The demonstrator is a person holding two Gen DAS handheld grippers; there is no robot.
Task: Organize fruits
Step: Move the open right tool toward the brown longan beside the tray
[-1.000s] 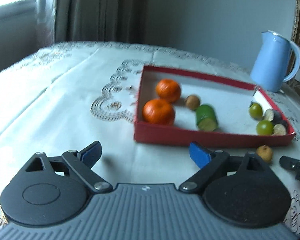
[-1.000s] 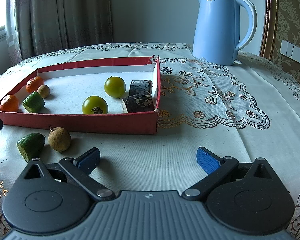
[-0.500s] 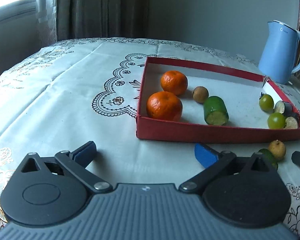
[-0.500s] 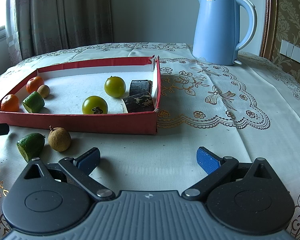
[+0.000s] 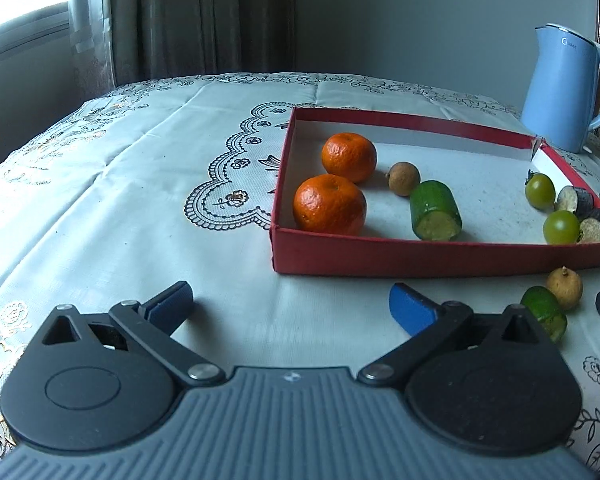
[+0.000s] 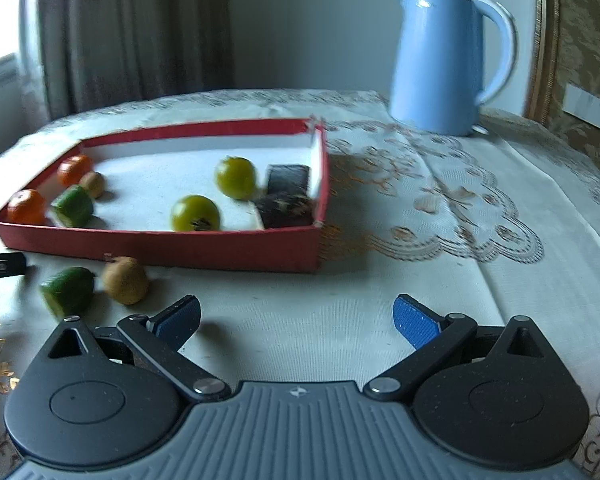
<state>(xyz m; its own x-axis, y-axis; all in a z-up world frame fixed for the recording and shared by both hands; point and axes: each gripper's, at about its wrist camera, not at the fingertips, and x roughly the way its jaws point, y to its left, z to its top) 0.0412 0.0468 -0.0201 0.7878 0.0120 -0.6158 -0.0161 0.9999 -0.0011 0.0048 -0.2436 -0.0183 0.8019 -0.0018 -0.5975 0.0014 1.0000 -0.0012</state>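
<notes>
A: How are the left gripper (image 5: 290, 302) jaws standing?

B: They are gaping wide, with only tablecloth (image 5: 140, 200) lying between the blue pads. The red tray (image 5: 440, 256) is sitting ahead of the jaws and off to the right of them. Two oranges (image 5: 330, 205) are resting in its near left corner, just ahead of the right pad, with a longan (image 5: 404, 178) and a cucumber piece (image 5: 436, 210) beside them.

A: What is getting hidden there?

B: The right finger's linkage is covering part of a second cucumber piece (image 5: 544, 312) lying outside the tray, just beyond the right pad. A loose longan (image 5: 565, 288) is sitting close beside it. Two green tomatoes (image 5: 540, 191) and some dark-skinned pieces (image 5: 576, 202) are crowding the tray's far right corner; what those pieces are is hard to tell. A black tip at the right edge is getting cut off by the frame.

A: And the right gripper (image 6: 296, 318)?

B: Its jaws are also standing open, holding nothing. Its whole view is looking smeared. The tray (image 6: 220, 248) is lying ahead of the jaws and mostly left. The loose cucumber piece (image 6: 68, 291) and longan (image 6: 125, 280) are sitting just ahead and left of the left pad. A kettle (image 6: 440, 64) is standing well beyond the right pad, its lid line blurred.
</notes>
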